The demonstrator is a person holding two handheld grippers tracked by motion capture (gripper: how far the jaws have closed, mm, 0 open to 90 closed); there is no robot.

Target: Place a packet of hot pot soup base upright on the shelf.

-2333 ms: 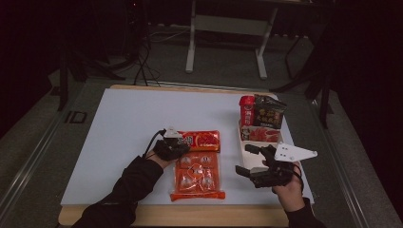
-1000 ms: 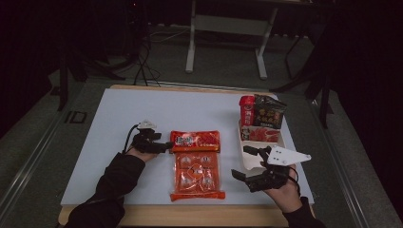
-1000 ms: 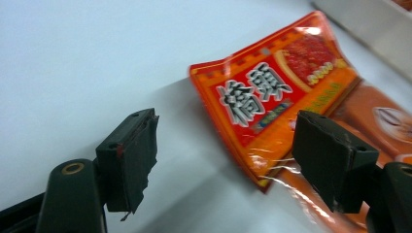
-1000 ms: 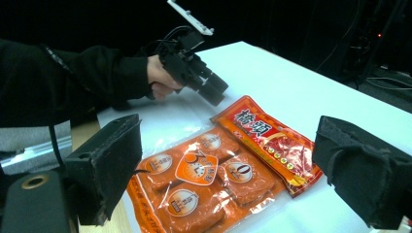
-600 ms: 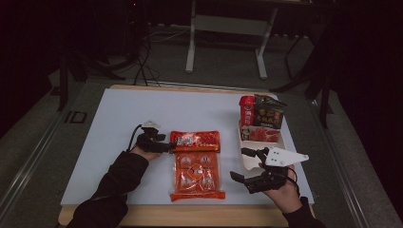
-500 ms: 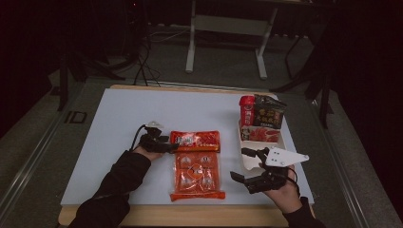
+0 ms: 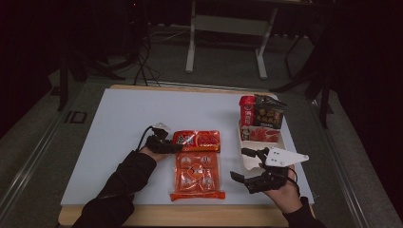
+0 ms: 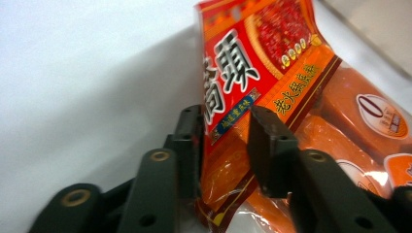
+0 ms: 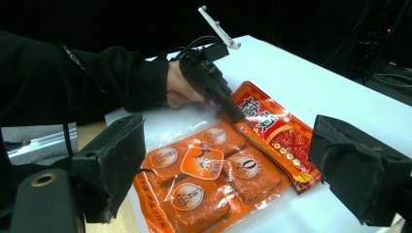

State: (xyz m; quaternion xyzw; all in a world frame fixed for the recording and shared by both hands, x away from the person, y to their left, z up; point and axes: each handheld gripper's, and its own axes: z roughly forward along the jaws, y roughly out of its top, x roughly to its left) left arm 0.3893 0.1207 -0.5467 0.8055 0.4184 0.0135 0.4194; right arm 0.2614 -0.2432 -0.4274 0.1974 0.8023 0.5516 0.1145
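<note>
A red snack packet (image 7: pixel 197 140) lies flat at mid-table, its near side overlapping an orange multi-pack (image 7: pixel 197 175). My left gripper (image 7: pixel 172 142) reaches in from the left at the red packet's left end. In the left gripper view the red packet (image 8: pixel 252 53) has its edge between the jaws of my left gripper (image 8: pixel 226 114), which have just been closing. A gap still shows between the pads. My right gripper (image 7: pixel 242 165) hovers open to the right of the orange pack, holding nothing. From the right gripper view (image 9: pixel 226 141) I look across the orange pack (image 9: pixel 204 179) at the left gripper (image 9: pixel 238 116).
A white tray (image 7: pixel 283 137) stands at the right with a red cup (image 7: pixel 246 109) and a dark packet (image 7: pixel 268 114) at its far end. The table's front edge runs just below both hands. White tabletop spreads behind and to the left.
My left hand first pulled back left off the red packet, then slid right again to its left edge, and the jaws narrowed. My right hand dropped slightly early on and has since held still.
</note>
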